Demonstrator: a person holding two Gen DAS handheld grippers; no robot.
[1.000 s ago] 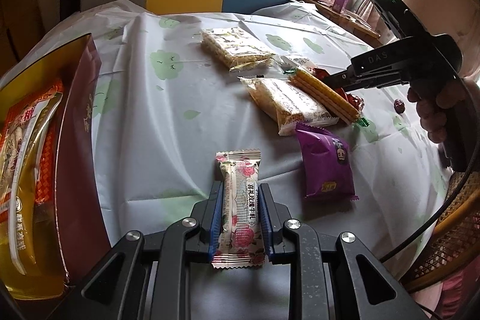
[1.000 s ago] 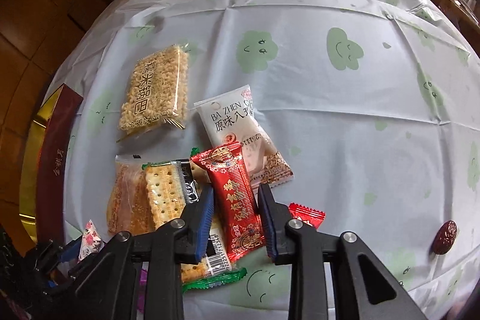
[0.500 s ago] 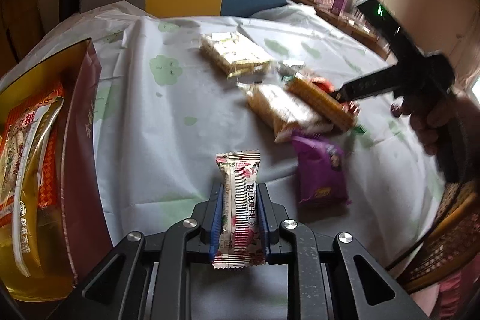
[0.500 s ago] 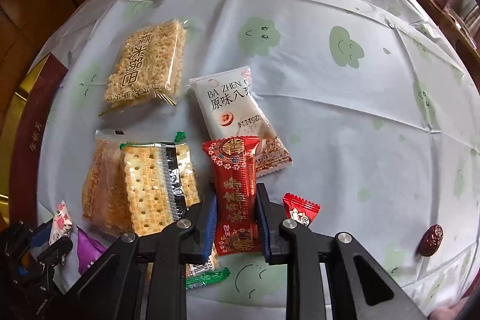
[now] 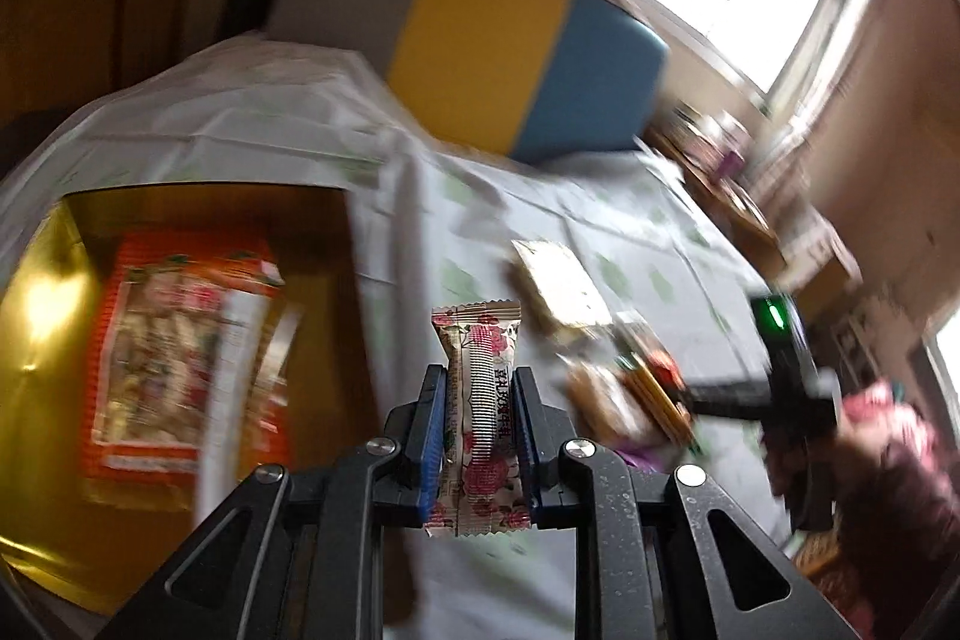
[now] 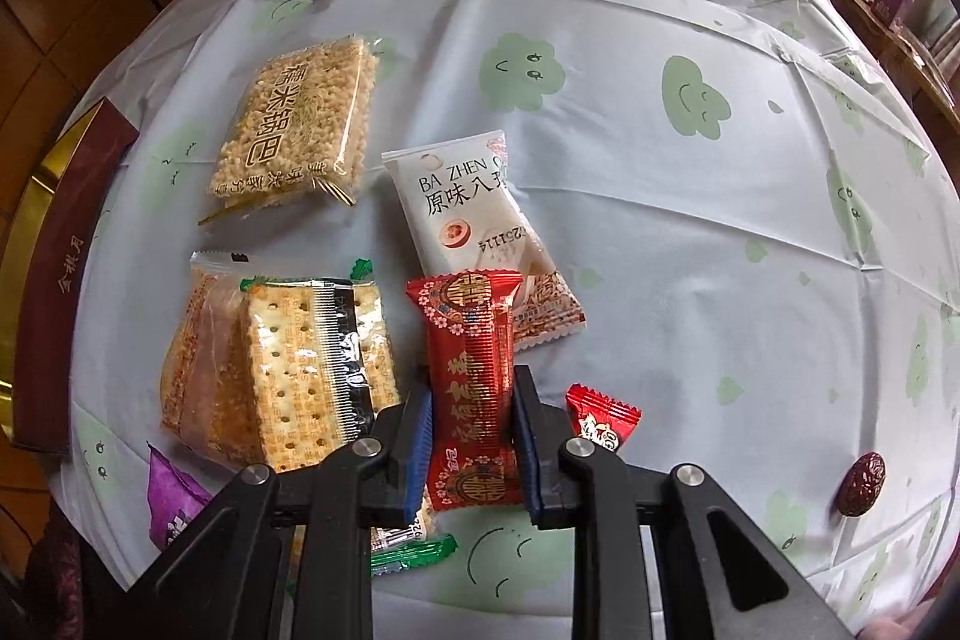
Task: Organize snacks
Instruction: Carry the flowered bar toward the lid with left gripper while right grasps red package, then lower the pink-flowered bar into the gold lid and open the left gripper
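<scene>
Left gripper (image 5: pixel 477 418) jaws clamp floral snack packet (image 5: pixel 478 421).

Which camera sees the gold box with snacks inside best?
The left wrist view. The gold box lies open below, showing the orange packet inside, though blurred. The right wrist view catches only the box's maroon side and a gold sliver at its left edge, nothing inside.

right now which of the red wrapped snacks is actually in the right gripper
The long red packet with gold characters, clamped between the right gripper's fingers. The small red candy lies loose on the tablecloth beside it.
</scene>
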